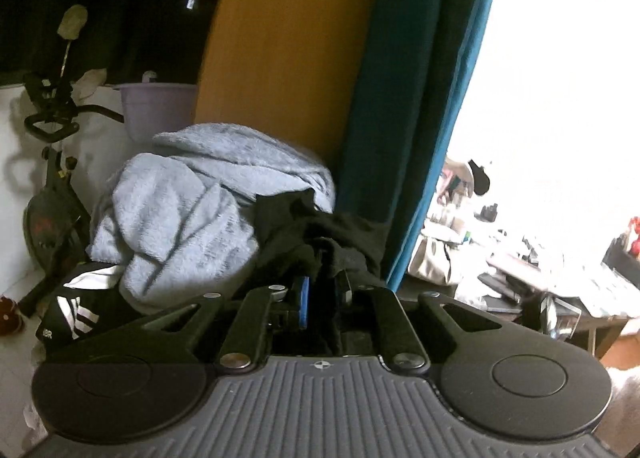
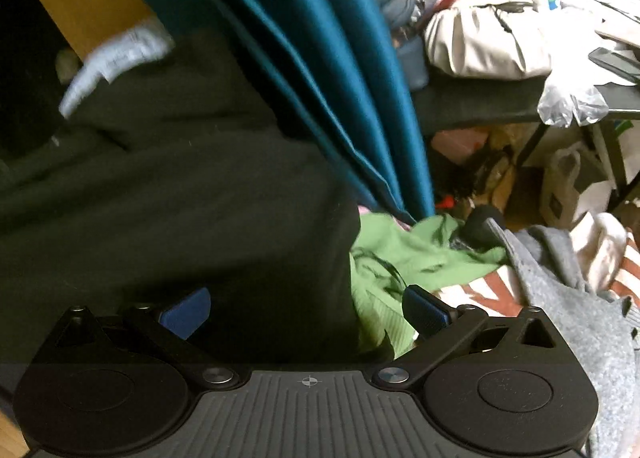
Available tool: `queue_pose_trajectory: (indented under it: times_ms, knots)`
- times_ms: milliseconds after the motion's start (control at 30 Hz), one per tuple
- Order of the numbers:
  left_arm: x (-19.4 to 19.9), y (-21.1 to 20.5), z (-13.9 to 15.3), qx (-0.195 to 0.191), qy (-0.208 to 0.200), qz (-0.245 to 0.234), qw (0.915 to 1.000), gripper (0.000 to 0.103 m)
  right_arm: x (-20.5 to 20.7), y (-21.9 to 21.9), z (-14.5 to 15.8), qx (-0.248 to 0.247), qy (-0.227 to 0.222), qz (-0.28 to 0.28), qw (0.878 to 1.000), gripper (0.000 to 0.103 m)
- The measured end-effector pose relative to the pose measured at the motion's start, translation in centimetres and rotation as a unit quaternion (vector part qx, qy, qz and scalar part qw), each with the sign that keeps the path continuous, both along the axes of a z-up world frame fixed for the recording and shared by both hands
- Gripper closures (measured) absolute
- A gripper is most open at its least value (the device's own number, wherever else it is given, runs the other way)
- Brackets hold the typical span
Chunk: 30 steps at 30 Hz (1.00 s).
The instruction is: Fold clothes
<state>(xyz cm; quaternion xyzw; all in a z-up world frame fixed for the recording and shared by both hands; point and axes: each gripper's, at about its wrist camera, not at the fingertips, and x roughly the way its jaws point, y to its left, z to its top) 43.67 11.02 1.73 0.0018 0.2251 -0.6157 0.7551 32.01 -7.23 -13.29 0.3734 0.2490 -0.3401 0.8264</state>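
Gripping a bunched black garment (image 1: 320,242) in my left gripper (image 1: 322,294), jaws pinched on it, beside a pale blue towel (image 1: 192,214) | my right gripper (image 2: 306,312) spread wide around dark cloth (image 2: 180,198) | green garment (image 2: 400,254) just beside.

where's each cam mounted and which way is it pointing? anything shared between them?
Left wrist: on the left gripper, facing forward over a black garment it pinches, grey blanket behind.
Right wrist: on the right gripper, fingers spread, facing the black garment and green cloth.
Shared: black garment, teal curtain, cluttered table.
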Motion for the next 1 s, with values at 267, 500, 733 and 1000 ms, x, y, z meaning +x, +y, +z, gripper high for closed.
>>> queue_pose_trajectory:
  times_ms: [267,500,733,1000]
  knots:
    - [2.8,1.4,1.2,-0.034,0.028,0.004,0.999,0.092,-2.0,3.4,3.7,-0.048,-0.059,0.035,0.996,0.092]
    - [4.4,3.4,4.3,-0.098,0.019,0.042,0.9941,0.092,-5.5,5.5,7.7,-0.063,-0.13,0.051,0.988,0.092]
    - [5.2,1.7,0.8,-0.053,0.045,0.046,0.9965,0.092,-3.6,6.1,6.0,-0.041,-0.095,0.064,0.993,0.092]
    - [7.7,2.8,4.6,-0.11,0.046,0.046,0.9918,0.092,1.4,6.0,10.9,-0.102,-0.087,0.119,0.984,0.094]
